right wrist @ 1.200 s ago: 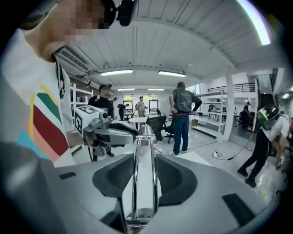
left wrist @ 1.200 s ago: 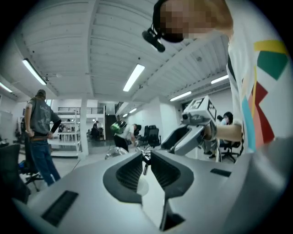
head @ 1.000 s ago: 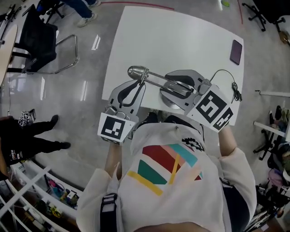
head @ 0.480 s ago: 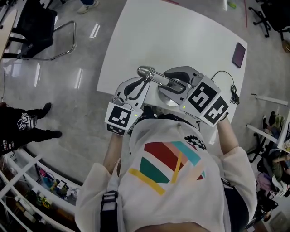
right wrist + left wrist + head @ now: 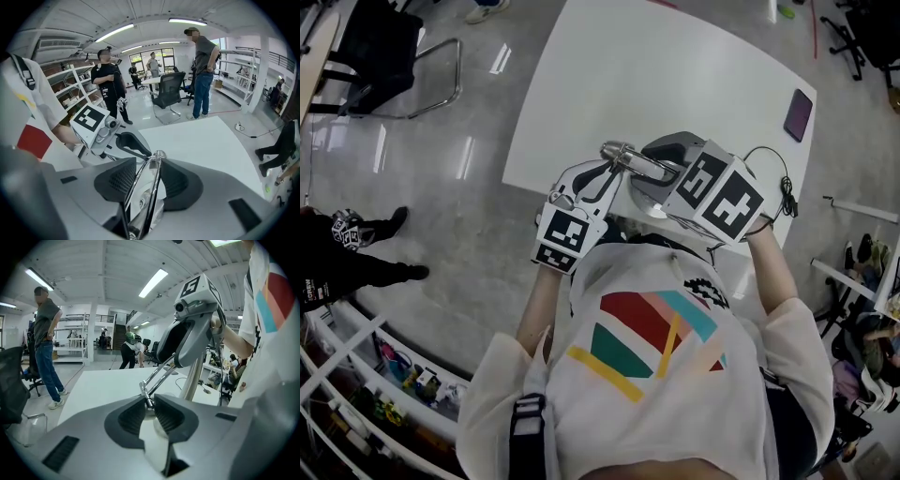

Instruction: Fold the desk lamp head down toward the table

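Observation:
A chrome desk lamp [image 5: 625,156] stands at the near edge of the white table [image 5: 675,75], its thin twin-rod arm leaning low to the left. My left gripper [image 5: 602,170] is shut on the arm's far end; in the left gripper view the rod joint [image 5: 146,396] sits pinched between the pads. My right gripper [image 5: 654,167] straddles the arm farther back, and in the right gripper view both rods [image 5: 147,187] run between its pads, touching each side. The lamp's round base [image 5: 651,208] is mostly hidden under the right gripper.
A purple phone [image 5: 798,114] lies at the table's far right corner. A black cable [image 5: 786,192] trails off the right edge. A black chair [image 5: 375,47] stands on the floor to the left. Several people stand around the room, one beside the table [image 5: 202,65].
Both grippers have sunk toward the table with the lamp arm between them, and the arm's chrome end now lies lower and closer to the base.

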### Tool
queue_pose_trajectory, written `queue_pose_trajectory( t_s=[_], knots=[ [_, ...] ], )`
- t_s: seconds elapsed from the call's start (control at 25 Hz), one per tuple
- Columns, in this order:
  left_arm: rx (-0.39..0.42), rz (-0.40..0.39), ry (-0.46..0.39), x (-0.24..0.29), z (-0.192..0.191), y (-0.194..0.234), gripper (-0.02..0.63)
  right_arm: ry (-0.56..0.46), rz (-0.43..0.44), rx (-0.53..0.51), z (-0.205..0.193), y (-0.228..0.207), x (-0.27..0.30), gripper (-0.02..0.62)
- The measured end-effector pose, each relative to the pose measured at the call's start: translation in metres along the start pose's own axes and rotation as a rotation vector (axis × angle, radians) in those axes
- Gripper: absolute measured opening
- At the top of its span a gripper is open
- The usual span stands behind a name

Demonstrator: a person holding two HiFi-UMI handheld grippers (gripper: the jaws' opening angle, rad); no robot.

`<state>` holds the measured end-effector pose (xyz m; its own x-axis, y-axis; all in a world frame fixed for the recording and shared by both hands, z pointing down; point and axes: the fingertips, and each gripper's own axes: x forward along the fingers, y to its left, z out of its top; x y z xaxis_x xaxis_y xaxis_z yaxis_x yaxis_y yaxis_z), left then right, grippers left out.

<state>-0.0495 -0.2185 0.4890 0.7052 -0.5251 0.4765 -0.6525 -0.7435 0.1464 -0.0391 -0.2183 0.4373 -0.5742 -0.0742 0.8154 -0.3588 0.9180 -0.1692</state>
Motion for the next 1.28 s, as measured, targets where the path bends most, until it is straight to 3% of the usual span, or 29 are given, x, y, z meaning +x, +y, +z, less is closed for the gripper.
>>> queue_pose_trajectory(
  t_s=[0.4, 0.68, 0.8, 0.88, 1.0, 1.16, 1.28],
  knots=[
    [-0.074, -0.012, -0.007, 0.007, -0.004, -0.004, 0.098, 0.028, 0.026, 0.018, -0.006, -0.002, 0.002, 0.163],
    [-0.071, -0.022, -0.001, 0.01, -0.007, -0.003, 0.098, -0.09, 0.068, 0.082, -0.006, -0.005, 0.0, 0.164],
    [-0.066, -0.03, 0.005, 0.005, -0.007, -0.003, 0.099, -0.096, 0.042, 0.036, -0.003, -0.002, -0.001, 0.164],
    [-0.08, -0.032, 0.01, 0.001, -0.008, -0.003, 0.098, -0.114, -0.023, -0.011, 0.001, -0.005, -0.009, 0.163],
    [-0.071, -0.03, -0.014, -0.006, 0.004, -0.003, 0.098, -0.215, -0.112, 0.024, 0.009, -0.027, -0.043, 0.163],
    [-0.107, -0.006, -0.172, -0.026, 0.052, 0.004, 0.098, -0.422, -0.177, 0.156, 0.012, -0.051, -0.097, 0.163],
    [-0.073, 0.026, -0.288, -0.031, 0.1, 0.013, 0.097, -0.567, -0.271, 0.208, 0.009, -0.062, -0.129, 0.163]
  ],
)
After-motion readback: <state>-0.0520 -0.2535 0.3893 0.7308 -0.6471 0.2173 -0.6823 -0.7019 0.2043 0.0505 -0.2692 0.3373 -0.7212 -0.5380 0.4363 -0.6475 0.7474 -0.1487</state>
